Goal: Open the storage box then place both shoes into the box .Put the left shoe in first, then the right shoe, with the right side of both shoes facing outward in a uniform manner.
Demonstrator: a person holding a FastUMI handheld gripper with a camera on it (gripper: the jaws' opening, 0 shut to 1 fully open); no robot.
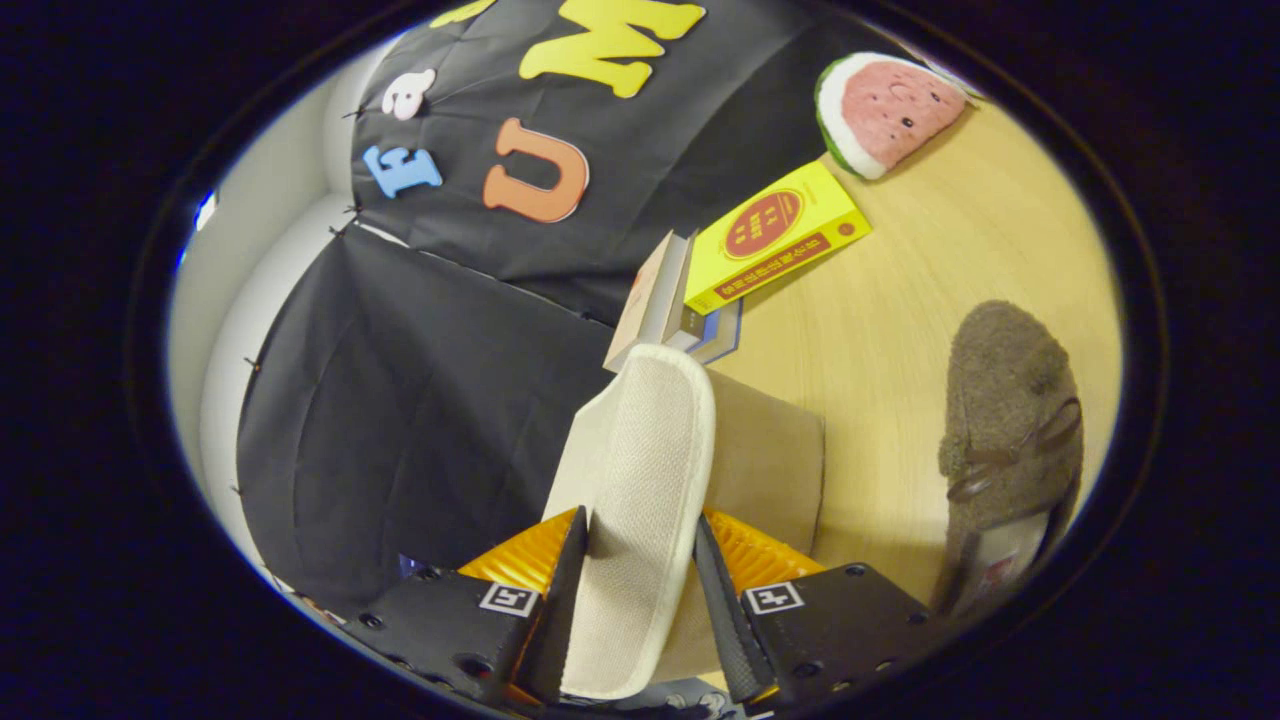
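Currently, in the gripper view, a shoe (pixel 640 500) is being held sole-forward between the fingers of the gripper (pixel 640 590), both of which are pressing on its sides. It is being carried tilted above a tan surface that may be the box (pixel 770 450); whether the box is open cannot be told. The second shoe (pixel 1010 440), brown and fuzzy, is lying on the table (pixel 900 330), well apart from the fingers, beyond and to one side. By judgement, the first placement is being carried out and the second remains. Books (pixel 760 240) and a watermelon toy (pixel 885 110) are lying farther off.
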